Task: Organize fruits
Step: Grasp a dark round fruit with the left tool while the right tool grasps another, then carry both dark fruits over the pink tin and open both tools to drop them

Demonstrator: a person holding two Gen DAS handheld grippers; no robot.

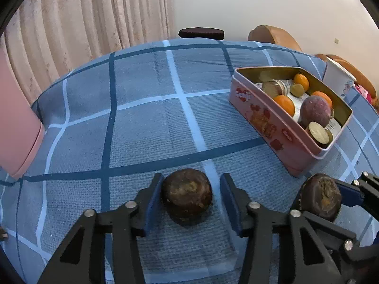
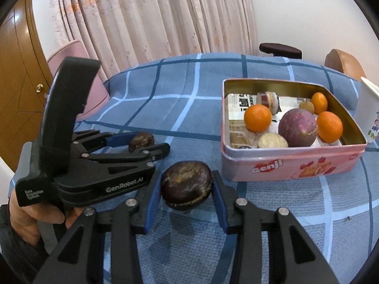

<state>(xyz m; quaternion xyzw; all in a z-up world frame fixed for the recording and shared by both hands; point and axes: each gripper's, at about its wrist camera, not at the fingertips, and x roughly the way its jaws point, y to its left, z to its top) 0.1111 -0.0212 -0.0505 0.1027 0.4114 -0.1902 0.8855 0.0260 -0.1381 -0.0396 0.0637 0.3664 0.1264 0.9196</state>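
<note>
Nearest, right wrist view: clamps the raised dark fruit (image 2: 186,184) with the right gripper (image 2: 187,177), both blue pads pressed on its sides. Sits clear of the checked tablecloth (image 2: 272,213), judging by the shadow underneath. Probably held that way for carrying to the tin, not for setting down here. Centred between the fingers, out near the tips.

Left wrist view: straddles the resting dark fruit (image 1: 187,195) with the left gripper (image 1: 191,184), not yet clenched. Touches or nearly touches it with the left-hand pad; leaves a visible gap at the right-hand pad. Lies on the cloth, well in between the fingers and a bit off-centre toward the left pad. Looks like a pick being lined up, so still needs squeezing before any lift. Risks rolling the round fruit if closed unevenly.

To the left in the right wrist view: shows a person's hand (image 2: 35,213) wrapped round the left gripper's handle.

Further out, right of both grippers: stands open a pink tin (image 2: 293,163), apart from both dark fruits. Already holds oranges (image 2: 257,117), a purple fruit (image 2: 297,127) and smaller pale pieces, so likely serves as the collecting spot. Leaves little free room near its front wall.

Beyond: paper cup (image 2: 366,108) just beside the tin, then curtain (image 2: 154,16).
</note>
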